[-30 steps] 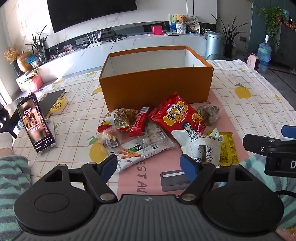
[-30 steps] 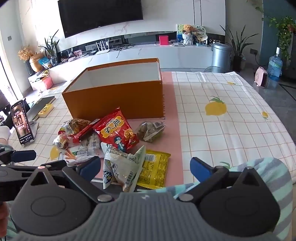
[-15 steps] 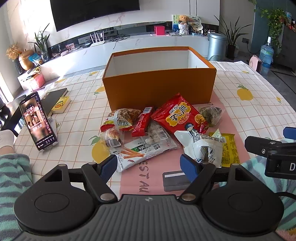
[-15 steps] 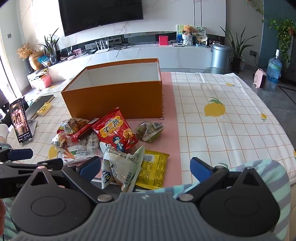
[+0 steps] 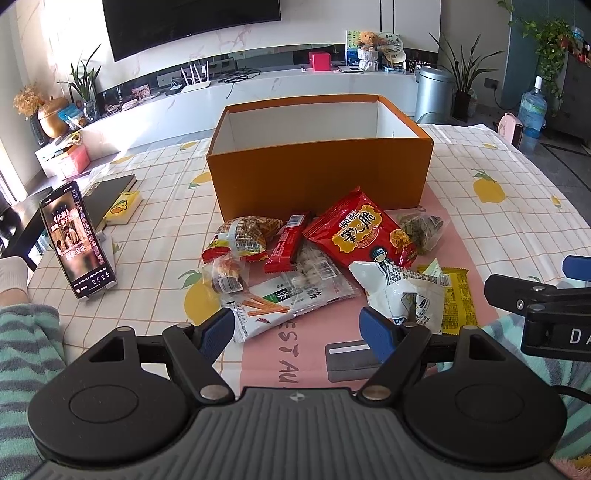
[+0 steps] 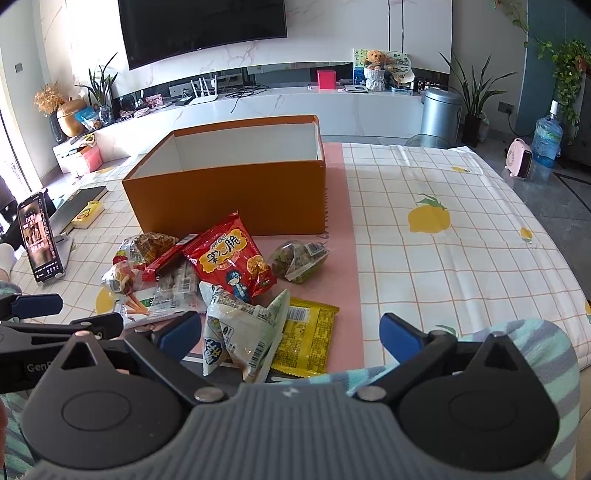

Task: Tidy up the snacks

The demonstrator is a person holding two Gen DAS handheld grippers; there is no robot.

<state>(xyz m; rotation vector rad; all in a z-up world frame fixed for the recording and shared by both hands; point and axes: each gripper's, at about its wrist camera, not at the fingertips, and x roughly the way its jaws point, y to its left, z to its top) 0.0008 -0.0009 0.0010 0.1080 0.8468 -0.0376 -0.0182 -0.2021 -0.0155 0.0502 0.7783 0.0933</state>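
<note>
Checked bench point(image 5: 498, 229), box point(image 5: 317, 177) empty behind snack heap. Both tools spread, hovering: left tool point(image 5: 299, 328), right tool point(image 6: 291, 334). I'd pinch white bag point(image 6: 240, 332) by its crimped edge first.

Red snack bag point(image 5: 364, 232) shows "掌心脆"; the pink mat point(image 5: 291, 363) reads "ESTAU"; the right gripper's point(image 5: 554, 321) body shows "DA", the left one's point(image 6: 55, 354) "Gen".

A dark television point(image 6: 207, 29) hangs on the marble wall above a long white console point(image 6: 295, 107), sunlight entering from the left.
</note>
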